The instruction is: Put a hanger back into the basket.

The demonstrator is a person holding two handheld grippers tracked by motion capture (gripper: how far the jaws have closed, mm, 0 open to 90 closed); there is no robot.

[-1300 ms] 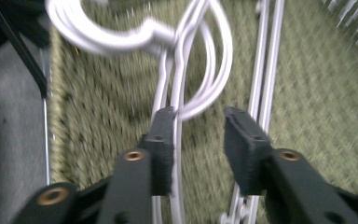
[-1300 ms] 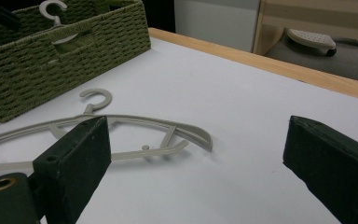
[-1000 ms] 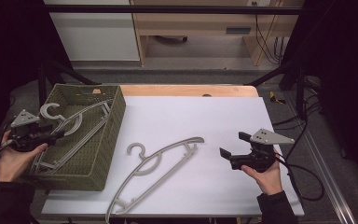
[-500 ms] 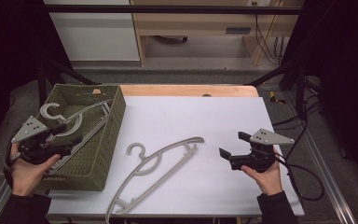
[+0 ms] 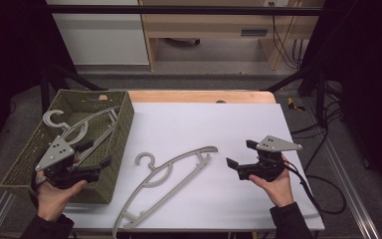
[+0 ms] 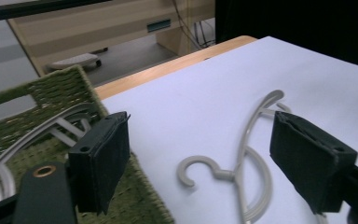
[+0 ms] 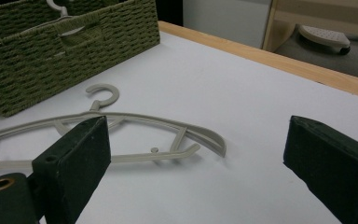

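The left gripper [image 5: 95, 155] has come toward the basket's [image 5: 122, 124] near right wall, its jaws just opening, nothing between them; one hanger [image 5: 87, 124] lies inside. The right gripper [image 5: 238, 158] waits wide open and empty. Next, I judge, comes the second hanger [image 5: 171, 174], mid-tabletop toward the near edge. White tabletop [image 5: 204, 124]; wooden shelving [image 5: 204, 30] behind.

A lab: black frame rails [image 5: 179, 9], trailing cables [image 5: 283, 45], white-topped test table [image 5: 219, 124].
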